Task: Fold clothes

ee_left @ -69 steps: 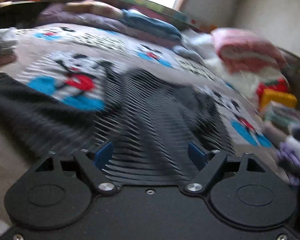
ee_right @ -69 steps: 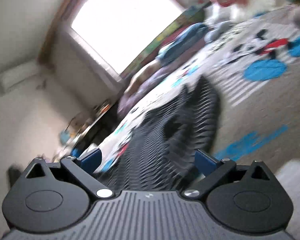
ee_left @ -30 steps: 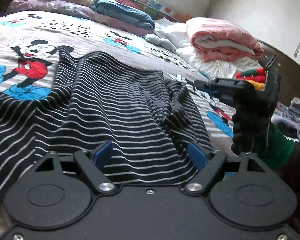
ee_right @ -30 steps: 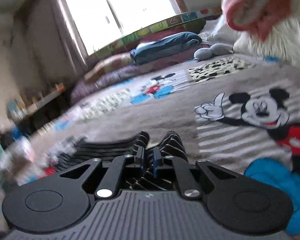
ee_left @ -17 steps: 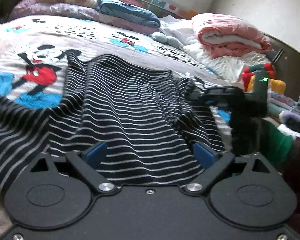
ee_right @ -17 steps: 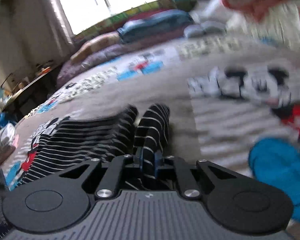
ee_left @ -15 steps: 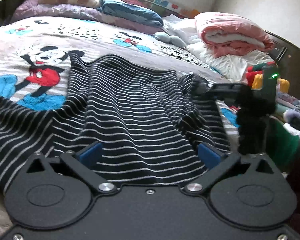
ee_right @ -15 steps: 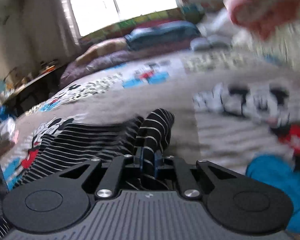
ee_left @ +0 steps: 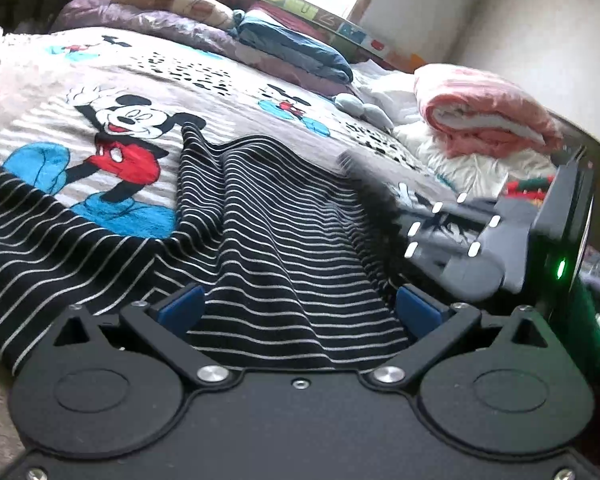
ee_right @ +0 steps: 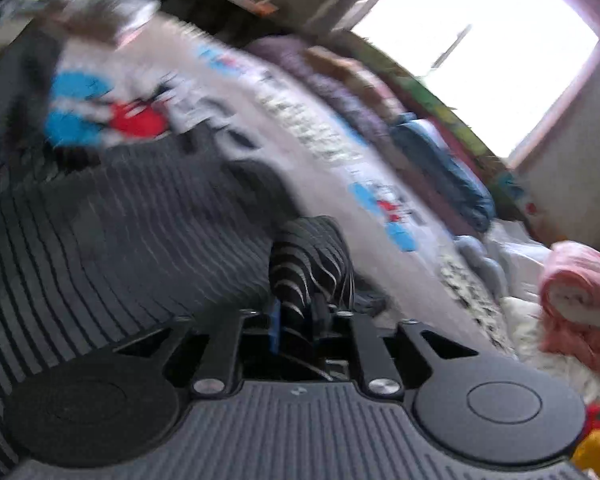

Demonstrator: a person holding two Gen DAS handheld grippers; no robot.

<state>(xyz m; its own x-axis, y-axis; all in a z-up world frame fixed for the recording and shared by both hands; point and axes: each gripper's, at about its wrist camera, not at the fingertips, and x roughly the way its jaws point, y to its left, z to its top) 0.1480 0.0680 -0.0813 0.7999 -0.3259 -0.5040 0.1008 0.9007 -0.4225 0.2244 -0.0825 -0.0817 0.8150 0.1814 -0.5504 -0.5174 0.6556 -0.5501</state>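
A black garment with thin white stripes (ee_left: 276,240) lies spread over a bed with a cartoon-mouse cover (ee_left: 112,120). My left gripper (ee_left: 300,308) hangs open just above the garment's near hem, blue pads wide apart, nothing between them. In the left wrist view my right gripper (ee_left: 384,200) shows blurred at the right, carrying the garment's right edge. In the right wrist view that right gripper (ee_right: 300,320) is shut on a bunched fold of the striped garment (ee_right: 308,268), which rises from between the pads; the rest of the cloth trails left.
A rolled pink blanket (ee_left: 484,108) and white bedding sit at the bed's right side. Folded blue fabric (ee_left: 292,48) and pillows line the far edge under a window. Red, green and yellow items (ee_right: 596,444) lie at the right.
The right gripper, still shut on the garment's edge, has swung up and leftward over the cloth, tilting its view. The left gripper has stayed open over the hem, dropping slightly nearer.
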